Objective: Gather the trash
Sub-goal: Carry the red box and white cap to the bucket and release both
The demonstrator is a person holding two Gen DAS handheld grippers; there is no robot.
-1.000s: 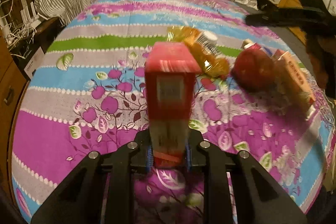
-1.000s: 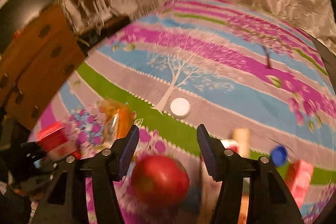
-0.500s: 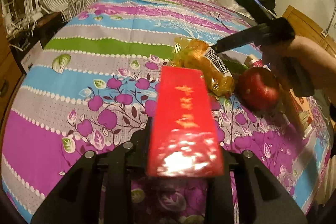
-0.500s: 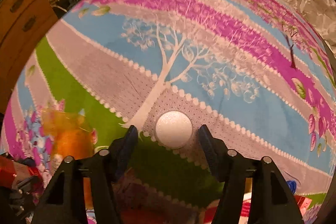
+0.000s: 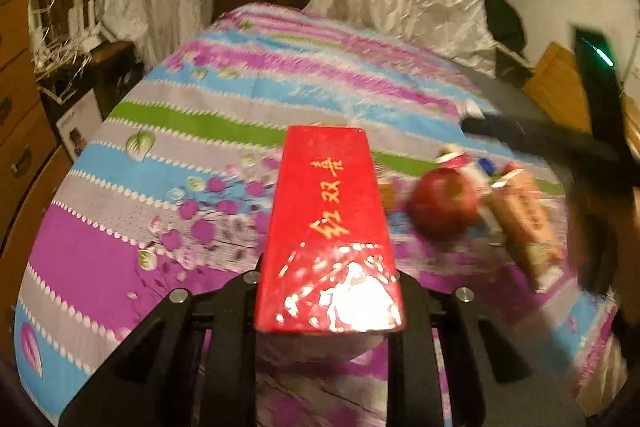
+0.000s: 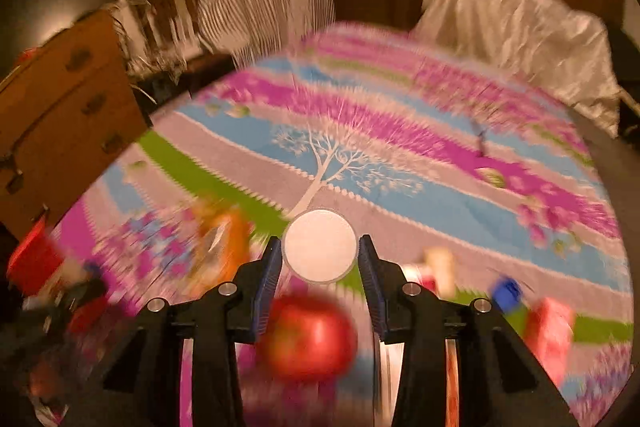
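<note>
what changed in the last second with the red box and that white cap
The left gripper has lifted the red box and tipped its broad face up. The right gripper is closing around the white cap, now between its pads. The apple stayed on the bedspread.

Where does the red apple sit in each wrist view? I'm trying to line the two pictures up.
Left wrist: the red apple lies right of centre, beside the held red box.
Right wrist: red apple low centre, behind the right gripper, blurred.
Shared landmark: the green stripe of the cloth.
</note>
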